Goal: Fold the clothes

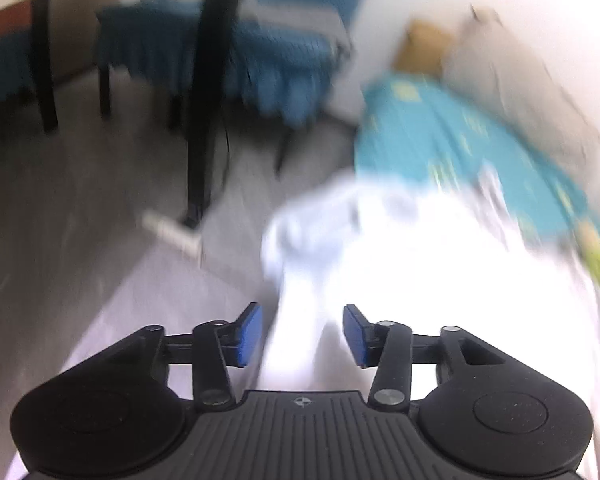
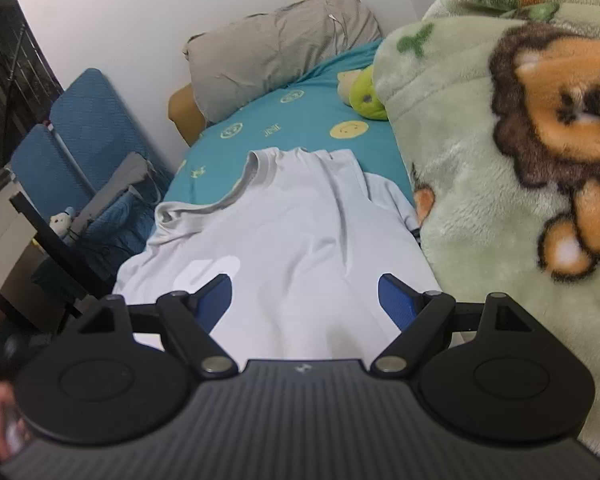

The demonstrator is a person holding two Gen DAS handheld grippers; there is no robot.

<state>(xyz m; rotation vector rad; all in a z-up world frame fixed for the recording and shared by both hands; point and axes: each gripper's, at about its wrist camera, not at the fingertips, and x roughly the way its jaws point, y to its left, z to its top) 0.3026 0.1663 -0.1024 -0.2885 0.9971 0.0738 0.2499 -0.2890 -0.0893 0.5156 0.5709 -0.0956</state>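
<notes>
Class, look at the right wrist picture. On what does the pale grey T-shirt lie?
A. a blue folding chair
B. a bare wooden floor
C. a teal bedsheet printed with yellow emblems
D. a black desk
C: the pale grey T-shirt is spread flat on the teal bedsheet printed with yellow emblems, beside the green fleece lion blanket and below the grey pillow.

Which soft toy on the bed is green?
The green plush toy near the grey pillow, beside the lion blanket. The small white toy sits off the bed by the blue chairs, and the lion is only a blanket picture.
</notes>
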